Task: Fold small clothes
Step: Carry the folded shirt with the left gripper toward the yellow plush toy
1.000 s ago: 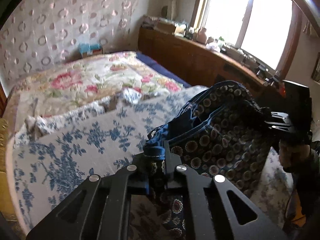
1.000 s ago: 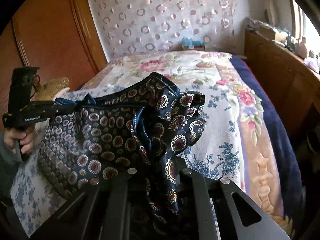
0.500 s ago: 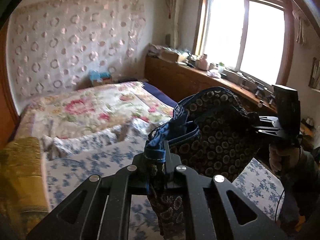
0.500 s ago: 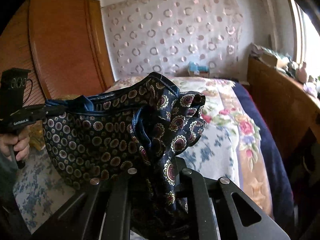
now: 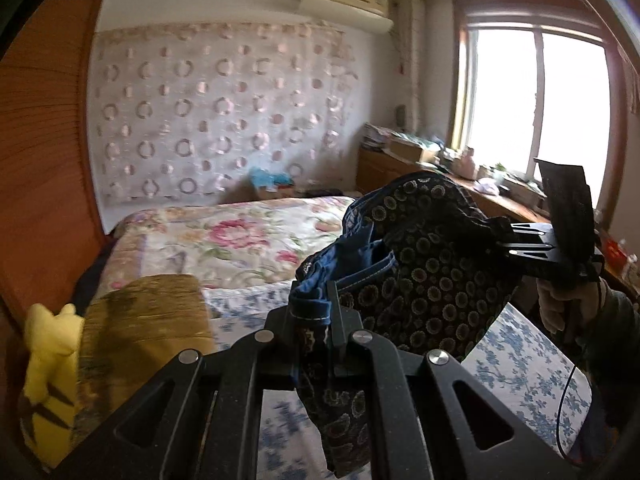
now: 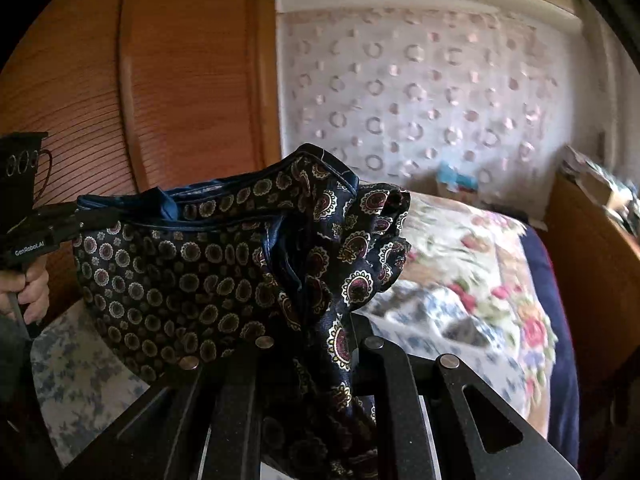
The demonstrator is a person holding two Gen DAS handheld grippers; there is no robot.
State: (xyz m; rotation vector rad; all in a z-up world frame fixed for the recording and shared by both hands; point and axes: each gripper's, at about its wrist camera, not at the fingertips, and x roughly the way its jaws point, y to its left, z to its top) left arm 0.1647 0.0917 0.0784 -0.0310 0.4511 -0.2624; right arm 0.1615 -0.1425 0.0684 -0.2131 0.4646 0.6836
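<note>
Here, a person holds one small dark garment (image 5: 432, 264) in the air above a bed (image 5: 224, 240), stretched between two handheld grippers. The garment looks like a pair of navy shorts or briefs printed with round medallions, with a plain blue waistband; which of the two cannot be told.

The left gripper (image 5: 316, 316) is clenched on the blue waistband at one end. The right gripper (image 6: 320, 340) is clenched on a bunched fold of the printed cloth at the other end. In the right wrist view the cloth (image 6: 192, 272) sags in a curve between them, clear of the blue-flowered sheet (image 6: 80, 380) at the near end of the bed. Each view also shows the other gripper and the hand holding it: the right hand (image 5: 560, 308) near the window side, the left hand (image 6: 32, 292) near the wooden wardrobe (image 6: 140, 80).

The step in hand appears to be lifting and spreading the garment before folding. The next move likely calls for lowering it flat onto the sheet near the bed's foot, waistband straight, so that one side can be brought over the other.

As for containers, a small box with something blue (image 5: 272, 184) sits beyond the head of the bed; its contents are too blurred to name. A yellow soft toy (image 5: 48, 352) stands at the bed's left edge.
</note>
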